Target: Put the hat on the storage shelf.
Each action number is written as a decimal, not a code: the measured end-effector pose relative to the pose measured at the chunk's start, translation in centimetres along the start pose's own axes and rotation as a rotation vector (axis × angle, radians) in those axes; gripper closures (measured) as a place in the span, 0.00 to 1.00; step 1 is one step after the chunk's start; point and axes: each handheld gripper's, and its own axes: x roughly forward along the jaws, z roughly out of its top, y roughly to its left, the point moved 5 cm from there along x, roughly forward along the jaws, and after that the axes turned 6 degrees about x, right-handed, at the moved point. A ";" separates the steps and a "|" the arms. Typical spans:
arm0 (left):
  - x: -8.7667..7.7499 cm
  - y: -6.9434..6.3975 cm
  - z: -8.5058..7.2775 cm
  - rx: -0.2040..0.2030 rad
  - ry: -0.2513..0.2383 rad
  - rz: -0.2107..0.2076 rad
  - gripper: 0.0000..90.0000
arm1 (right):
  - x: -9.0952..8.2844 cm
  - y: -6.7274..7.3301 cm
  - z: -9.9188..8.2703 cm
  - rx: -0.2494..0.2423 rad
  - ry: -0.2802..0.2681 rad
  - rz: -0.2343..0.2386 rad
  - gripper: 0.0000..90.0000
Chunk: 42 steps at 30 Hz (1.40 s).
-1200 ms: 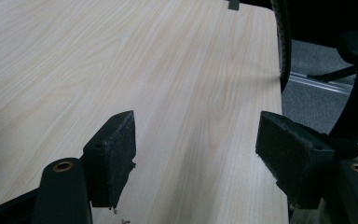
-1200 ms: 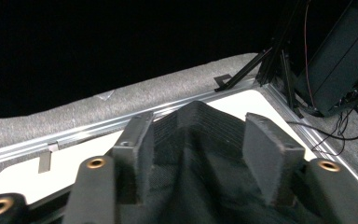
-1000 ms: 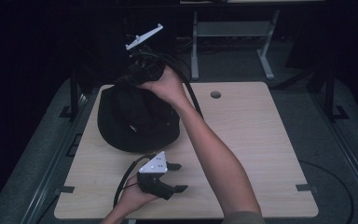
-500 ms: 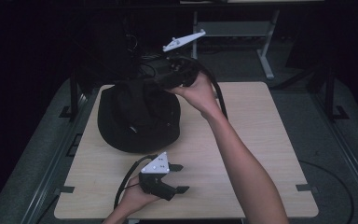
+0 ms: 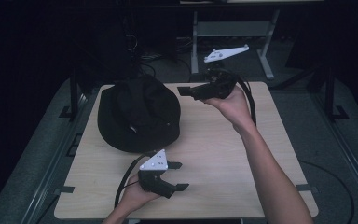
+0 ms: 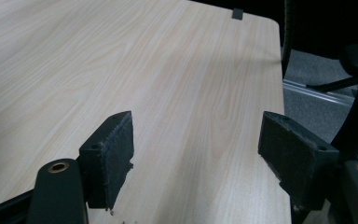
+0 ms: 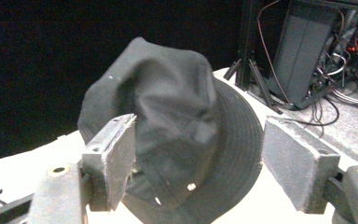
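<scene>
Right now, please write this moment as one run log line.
hat: flat on table | right gripper: open, raised beside hat | left gripper: open, empty, near front edge

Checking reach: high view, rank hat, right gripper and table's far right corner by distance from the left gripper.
1. Hat, just beyond the left gripper, on the table's left half.
2. Right gripper, raised over the far edge.
3. Far right corner, farthest.

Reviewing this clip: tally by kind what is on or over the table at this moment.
Black fabric bucket hat: 1
Hand-held black two-jaw grippers: 2, left gripper and right gripper, both open
Total: 3, over the light wooden table
</scene>
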 end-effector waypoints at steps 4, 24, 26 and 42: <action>0.1 -0.2 0.0 0.002 0.008 0.003 0.29 | -0.9 -0.5 -0.9 0.022 0.000 -0.009 0.28; 0.6 -0.2 0.1 0.008 0.008 0.018 0.26 | -4.6 -2.6 -4.0 0.071 -0.007 -0.061 0.24; 0.6 -0.1 0.1 0.011 0.008 0.021 0.26 | -4.9 -2.8 -4.6 0.076 -0.004 -0.066 0.24; 0.6 0.0 0.0 0.009 0.015 0.026 0.26 | -6.7 -4.3 -7.1 0.124 0.001 -0.095 0.22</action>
